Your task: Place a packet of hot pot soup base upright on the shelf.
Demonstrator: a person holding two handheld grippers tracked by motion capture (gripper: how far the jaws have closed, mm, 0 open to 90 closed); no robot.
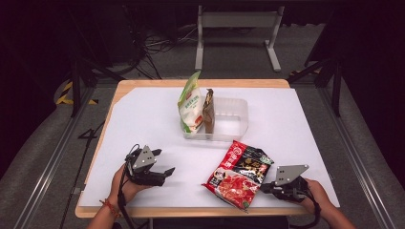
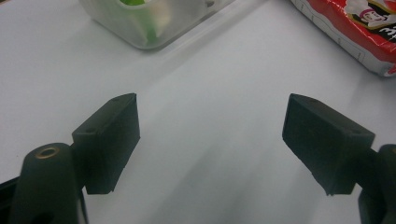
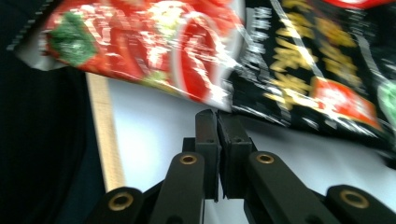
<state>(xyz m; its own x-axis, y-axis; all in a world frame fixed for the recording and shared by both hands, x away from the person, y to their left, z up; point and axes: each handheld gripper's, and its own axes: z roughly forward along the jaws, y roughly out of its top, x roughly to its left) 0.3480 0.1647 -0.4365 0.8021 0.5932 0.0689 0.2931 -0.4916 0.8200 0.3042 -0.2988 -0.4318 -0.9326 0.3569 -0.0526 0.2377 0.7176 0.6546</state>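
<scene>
The right gripper (image 3: 217, 114) is clamping its jaws on the edge of the red and black packet (image 1: 239, 173), which is sagging from that thin hold in the lower middle of the high view. Judging from so slight a pinch, the slick foil could be slipping free, or the hanging packet could be dragging across the white surface (image 1: 143, 124). The right hand (image 1: 319, 192) is lying low at the lower right, its gripper pointing left. The left gripper (image 2: 210, 140), jaws spread wide and empty, is hovering at lower left, aimed toward the clear tub (image 1: 229, 119) holding two standing pouches.
</scene>
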